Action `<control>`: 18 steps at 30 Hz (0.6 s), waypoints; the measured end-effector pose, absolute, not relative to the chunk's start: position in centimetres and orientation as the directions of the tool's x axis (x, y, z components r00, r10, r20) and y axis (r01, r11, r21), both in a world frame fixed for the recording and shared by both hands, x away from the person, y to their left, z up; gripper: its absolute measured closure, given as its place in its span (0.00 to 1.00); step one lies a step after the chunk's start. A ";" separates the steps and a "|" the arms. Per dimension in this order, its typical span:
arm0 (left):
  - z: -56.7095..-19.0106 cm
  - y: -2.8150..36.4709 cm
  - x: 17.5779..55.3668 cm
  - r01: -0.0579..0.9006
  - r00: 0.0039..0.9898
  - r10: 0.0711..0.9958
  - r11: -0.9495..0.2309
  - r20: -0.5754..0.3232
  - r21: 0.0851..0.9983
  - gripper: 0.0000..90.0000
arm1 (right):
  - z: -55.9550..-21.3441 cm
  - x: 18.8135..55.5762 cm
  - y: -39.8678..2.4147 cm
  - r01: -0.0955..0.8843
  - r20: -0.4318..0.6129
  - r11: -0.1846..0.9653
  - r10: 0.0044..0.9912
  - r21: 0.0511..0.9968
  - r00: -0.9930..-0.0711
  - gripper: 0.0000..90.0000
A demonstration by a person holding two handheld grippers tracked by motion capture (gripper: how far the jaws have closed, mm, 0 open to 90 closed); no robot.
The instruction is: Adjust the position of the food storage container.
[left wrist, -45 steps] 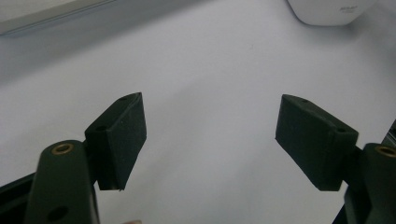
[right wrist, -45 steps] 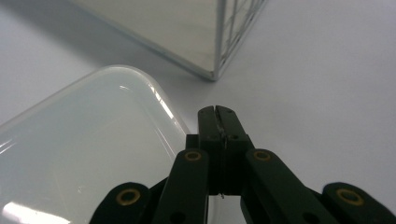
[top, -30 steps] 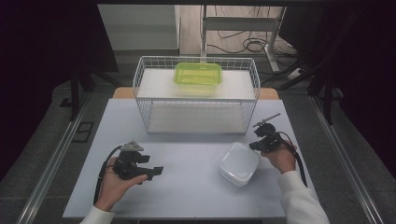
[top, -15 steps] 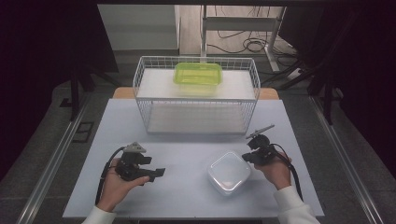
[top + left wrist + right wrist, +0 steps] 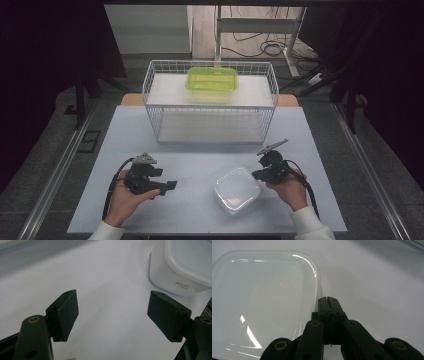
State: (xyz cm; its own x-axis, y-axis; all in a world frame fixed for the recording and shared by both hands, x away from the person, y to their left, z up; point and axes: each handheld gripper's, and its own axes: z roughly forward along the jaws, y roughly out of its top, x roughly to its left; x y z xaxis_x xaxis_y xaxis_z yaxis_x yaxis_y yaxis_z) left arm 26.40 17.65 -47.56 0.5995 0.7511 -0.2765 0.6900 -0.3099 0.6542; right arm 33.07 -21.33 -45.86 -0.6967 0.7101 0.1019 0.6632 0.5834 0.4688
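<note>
I see the white desk (image 5: 200,150) running across the whole work area, with a wire basket (image 5: 210,102) standing at its far middle. On the far part of the basket sits a green box (image 5: 212,80) with its lid on, well apart from both of my hands.

Nearer to me, on the right half of the desk, lies the clear plastic container (image 5: 237,190), lid on, flat on the desk surface. In the right gripper view its rounded corner (image 5: 312,267) lies just left of my jaw tips, and in the left gripper view it sits at the far right, beyond the jaws (image 5: 180,272).

My right gripper (image 5: 259,175) is at the container's right edge, just beside it, with my hand behind it on the near right. Its jaws are pressed fully together with nothing between them (image 5: 328,299); I cannot tell whether the tips touch the container's side.

My left gripper (image 5: 172,186) is on the near left, pointing right toward the container but well apart from it. Its jaws stand wide apart and hold nothing (image 5: 112,307), with bare desk between the two pads.
</note>
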 end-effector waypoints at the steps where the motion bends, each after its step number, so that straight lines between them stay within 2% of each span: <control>1: -47.6 17.7 26.4 0.690 0.600 0.751 -0.310 -0.277 0.654 0.27 | -45.8 33.0 -21.3 0.659 0.101 0.587 0.706 0.469 -0.701 0.99; 9: -47.6 17.9 26.4 0.694 0.593 0.752 -0.298 -0.286 0.655 0.27 | -44.0 31.6 -22.1 0.632 0.078 0.578 0.703 0.516 -0.707 0.99; 13: -47.6 18.1 26.4 0.696 0.588 0.753 -0.286 -0.295 0.659 0.27 | -42.7 28.5 -23.5 0.595 0.070 0.611 0.664 0.522 -0.744 0.99; 18: -47.6 18.0 26.5 0.697 0.590 0.751 -0.288 -0.297 0.657 0.27 | -43.5 25.5 -23.8 0.569 0.092 0.654 0.613 0.499 -0.785 0.99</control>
